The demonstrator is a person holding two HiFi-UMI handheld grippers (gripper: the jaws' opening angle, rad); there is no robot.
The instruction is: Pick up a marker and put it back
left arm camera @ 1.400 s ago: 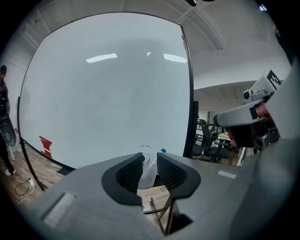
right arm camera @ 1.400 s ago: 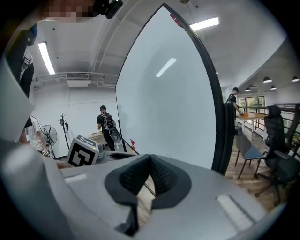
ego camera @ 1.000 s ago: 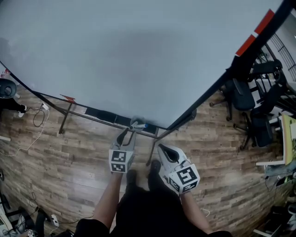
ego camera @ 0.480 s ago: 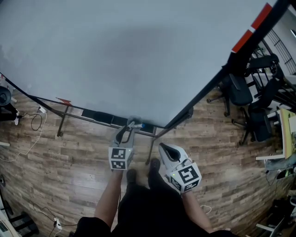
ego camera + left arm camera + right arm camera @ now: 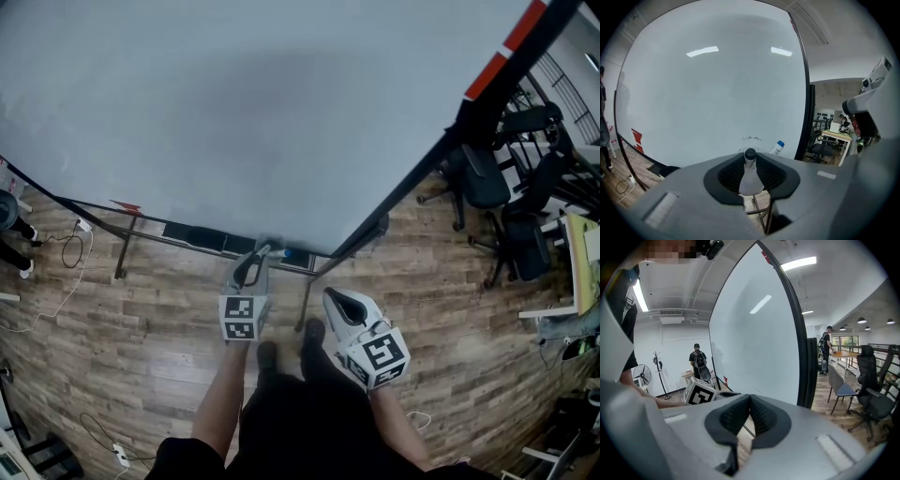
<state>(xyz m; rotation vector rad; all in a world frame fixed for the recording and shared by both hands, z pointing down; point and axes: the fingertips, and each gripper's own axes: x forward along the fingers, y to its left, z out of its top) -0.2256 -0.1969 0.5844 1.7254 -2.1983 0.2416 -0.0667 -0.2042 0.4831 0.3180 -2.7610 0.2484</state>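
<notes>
A marker (image 5: 749,171) with a pale grey body and a black cap stands upright between the pads of my left gripper (image 5: 750,180). The jaws have just been closing and the pads now press on its sides. In the head view the left gripper (image 5: 255,265) reaches to the tray (image 5: 202,234) along the bottom of the whiteboard (image 5: 234,112); the marker itself is hard to make out there. My right gripper (image 5: 330,298) hangs to the right, short of the board's frame. Its pads (image 5: 740,416) touch each other with nothing between them.
A spray bottle with a blue cap (image 5: 777,147) stands on the tray just right of the marker. The board's black frame post (image 5: 422,178) runs up to the right. Office chairs (image 5: 497,187) and desks stand at the right. Cables (image 5: 66,244) lie on the wooden floor at the left.
The left gripper's jaws have drawn in around the marker at the tray. Both hands stay where they were; the head view has shifted slightly.
</notes>
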